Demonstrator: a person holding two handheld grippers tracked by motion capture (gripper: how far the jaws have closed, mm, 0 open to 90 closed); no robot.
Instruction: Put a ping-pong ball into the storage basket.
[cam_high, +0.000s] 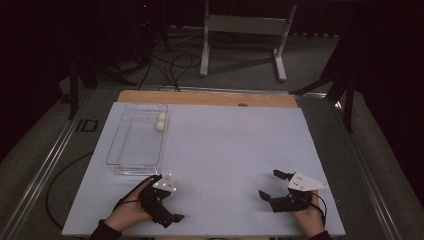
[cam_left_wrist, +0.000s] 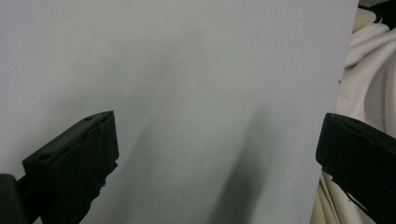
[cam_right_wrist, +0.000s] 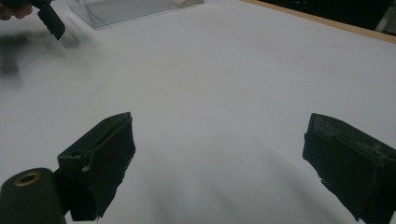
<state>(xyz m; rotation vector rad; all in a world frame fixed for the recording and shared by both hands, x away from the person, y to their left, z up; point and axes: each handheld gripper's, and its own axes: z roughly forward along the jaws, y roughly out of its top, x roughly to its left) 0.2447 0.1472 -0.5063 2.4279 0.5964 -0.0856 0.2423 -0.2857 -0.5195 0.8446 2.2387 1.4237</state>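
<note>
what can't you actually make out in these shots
- Two small white balls, high view: too small to tell whether they sit inside the clear tray or beside its far right corner.
- Left gripper, right gripper view: cut off by the top edge, blurred.
- Pale fabric, left gripper view: cut off by the right edge, unidentifiable.

Two balls, one clear tray

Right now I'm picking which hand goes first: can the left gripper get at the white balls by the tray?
Probably yes. The left gripper is open, and bare table lies between it and the balls beside the clear tray's far right corner.
</note>
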